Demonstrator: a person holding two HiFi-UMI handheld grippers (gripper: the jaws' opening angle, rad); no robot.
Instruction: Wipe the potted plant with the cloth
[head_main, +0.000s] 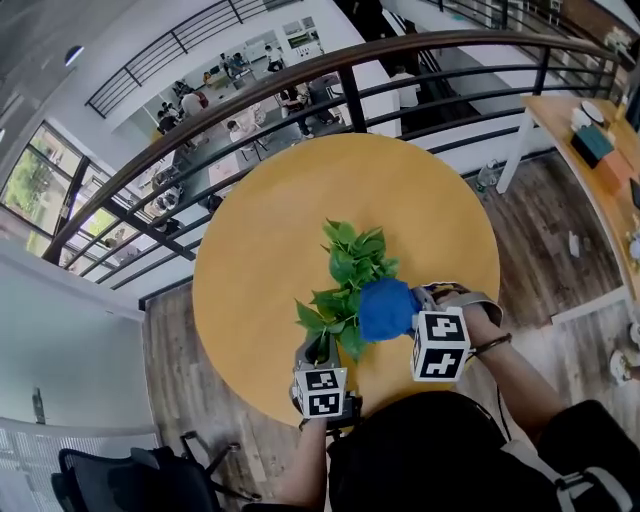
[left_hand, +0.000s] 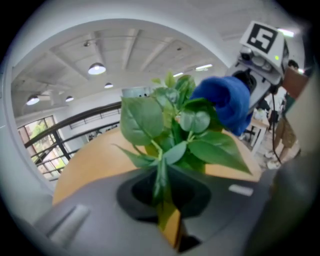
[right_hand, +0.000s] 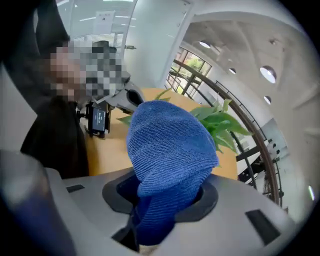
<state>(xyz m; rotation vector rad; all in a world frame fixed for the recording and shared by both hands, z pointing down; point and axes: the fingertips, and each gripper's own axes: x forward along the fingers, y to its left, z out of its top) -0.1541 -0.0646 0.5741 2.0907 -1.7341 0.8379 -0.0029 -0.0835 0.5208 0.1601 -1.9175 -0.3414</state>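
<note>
Head view looks steeply down on tabletop (head_main: 260, 240); 2 gripper views sit close, facing plant (head_main: 352, 275) from opposite sides.

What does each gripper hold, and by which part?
The left gripper pinches a leaf of the plant by its tip end. The right gripper clamps the blue cloth by one bunched end; the rest bulges beyond it.

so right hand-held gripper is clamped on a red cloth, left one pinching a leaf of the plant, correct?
Not quite: the cloth is blue, not red, as the right gripper view shows. The rest holds: the right hand-held gripper is shut on it, and the left hand-held gripper pinches a leaf of the plant.
</note>
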